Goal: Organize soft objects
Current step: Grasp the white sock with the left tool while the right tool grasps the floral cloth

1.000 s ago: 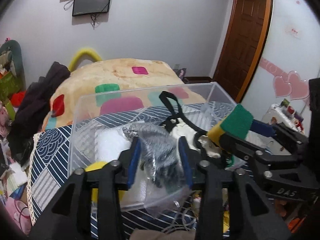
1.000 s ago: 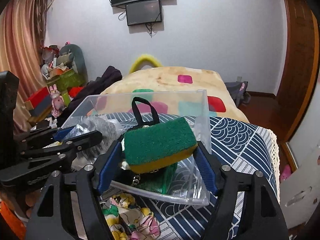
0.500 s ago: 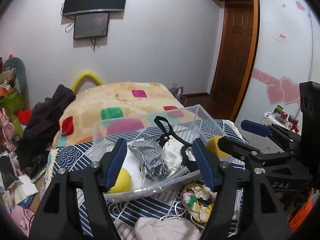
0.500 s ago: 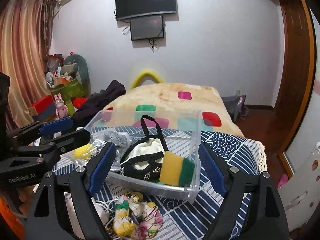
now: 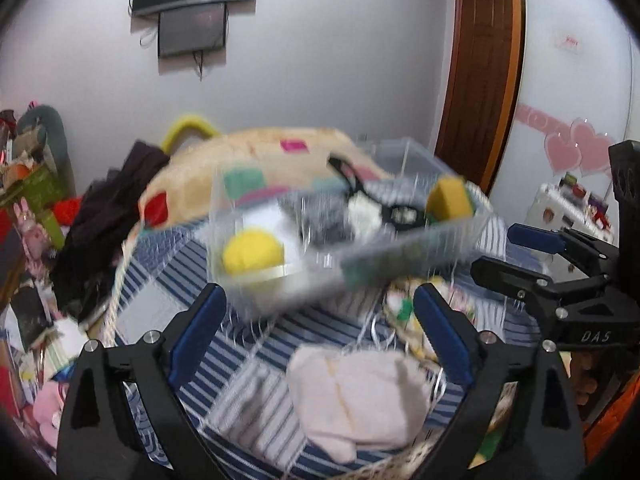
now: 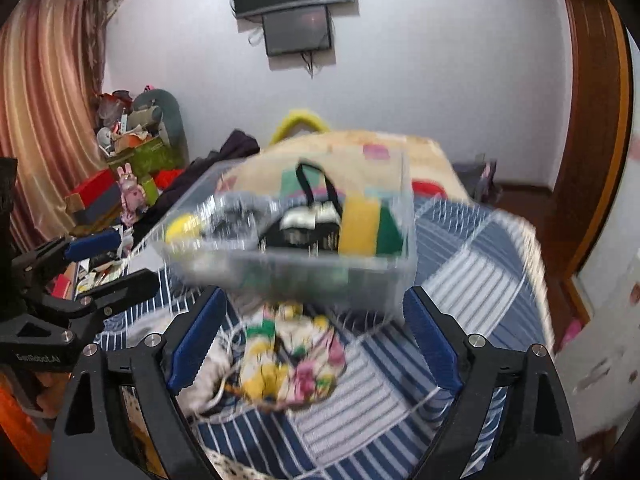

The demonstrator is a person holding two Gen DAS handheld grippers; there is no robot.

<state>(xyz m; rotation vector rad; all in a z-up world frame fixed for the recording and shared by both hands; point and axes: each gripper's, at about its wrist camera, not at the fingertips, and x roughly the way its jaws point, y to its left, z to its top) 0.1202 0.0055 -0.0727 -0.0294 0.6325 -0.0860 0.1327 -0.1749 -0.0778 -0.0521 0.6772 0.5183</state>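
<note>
Our left gripper [image 5: 318,336], marked "GenRobot.AI", and right gripper [image 6: 314,338], marked "DAS", both had jaws spread wide and empty before the clear bin [image 6: 288,264].

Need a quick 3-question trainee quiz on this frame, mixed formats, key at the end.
1. True or false: the left claw holds the yellow-green sponge.
2. Which lies outside the clear bin? A) sponge B) floral cloth C) yellow ball
3. Fill in: the right claw is ___.

Key: 1 false; 2 B; 3 open
</note>
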